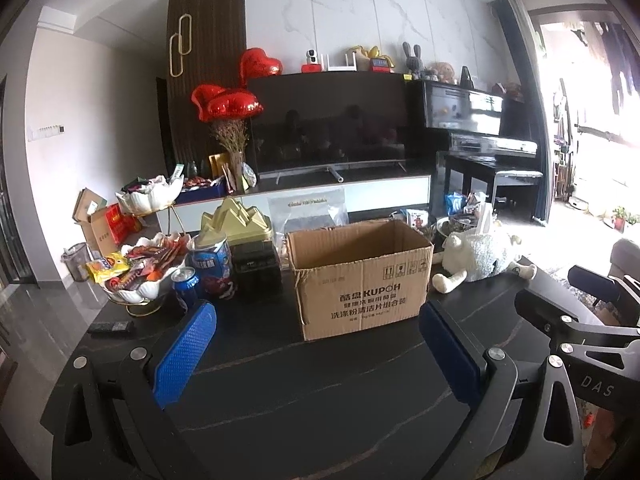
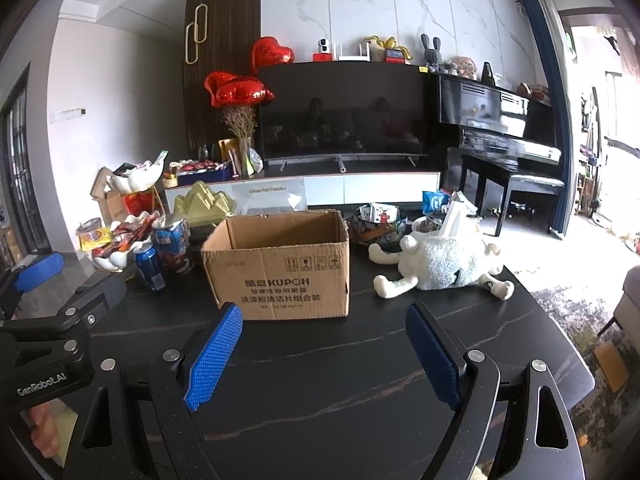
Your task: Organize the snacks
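An open, empty-looking cardboard box (image 1: 360, 276) stands on the dark table (image 1: 320, 380), also in the right wrist view (image 2: 280, 268). A white tiered stand holds a pile of snack packets (image 1: 140, 268), also seen from the right wrist (image 2: 120, 240). A blue can (image 1: 186, 286) and a blue snack canister (image 1: 212, 264) stand beside it. More snack bags fill a bowl (image 1: 460, 216) behind the box at the right (image 2: 380, 220). My left gripper (image 1: 316, 328) is open and empty, in front of the box. My right gripper (image 2: 324, 332) is open and empty, also in front of the box.
A white plush sheep (image 2: 444, 264) lies on the table right of the box. A gold mountain-shaped box (image 1: 236, 220) and a black remote (image 1: 112, 326) are at the left. A TV (image 1: 328, 120) and piano (image 1: 480, 128) stand behind. The table's right edge (image 2: 560, 328) is near a rug.
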